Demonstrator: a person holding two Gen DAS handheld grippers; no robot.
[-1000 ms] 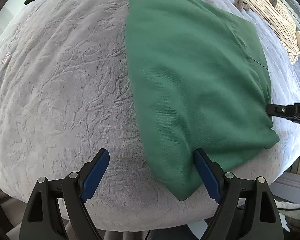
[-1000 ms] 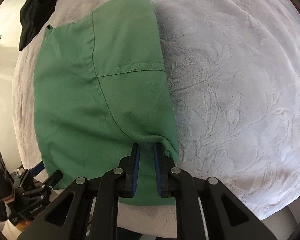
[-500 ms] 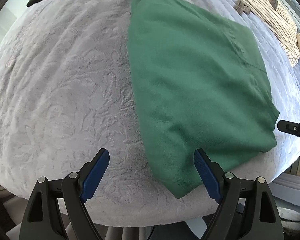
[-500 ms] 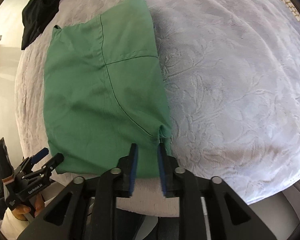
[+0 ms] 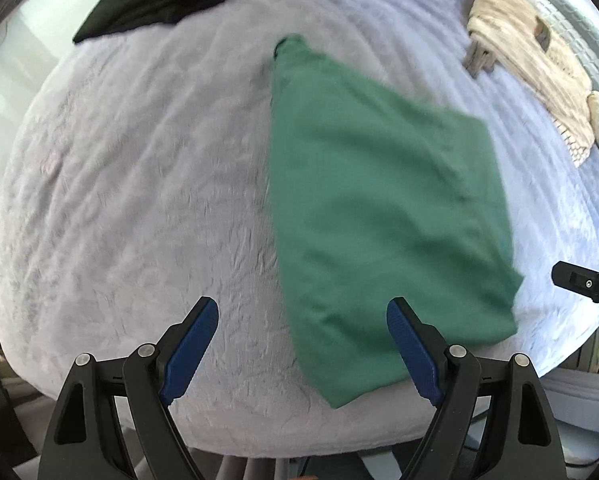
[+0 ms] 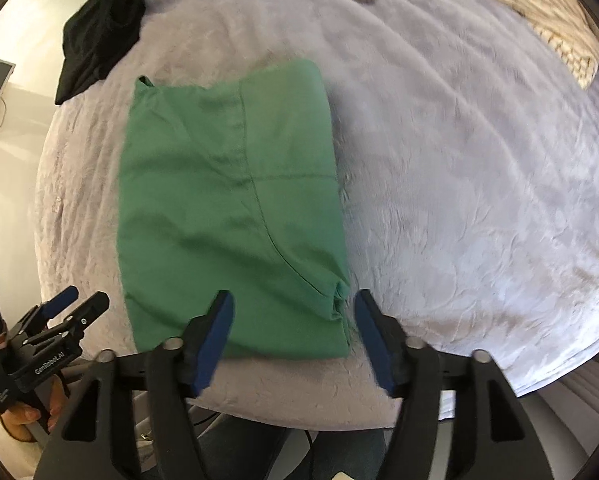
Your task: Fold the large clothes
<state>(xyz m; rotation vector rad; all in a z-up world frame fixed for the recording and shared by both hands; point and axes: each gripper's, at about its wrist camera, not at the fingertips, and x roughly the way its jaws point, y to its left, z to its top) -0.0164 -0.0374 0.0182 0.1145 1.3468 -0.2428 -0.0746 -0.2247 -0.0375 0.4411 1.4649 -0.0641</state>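
**Green garment lies folded on the bed, both grippers off it**

The only writing that can be read is "GenRobot.AI", printed on the body of the left gripper as it shows at the lower left of the right wrist view, with a hand wrapped round its handle.

The left gripper hangs over the near edge of the bed, jaws wide apart and gripping nothing. The right gripper is also over the near edge, jaws spread apart and empty.

The green garment lies flat in a folded rectangle on the pale textured bed cover, a seam across its top layer. A black garment sits at the far left corner, a cream knitted garment far right.
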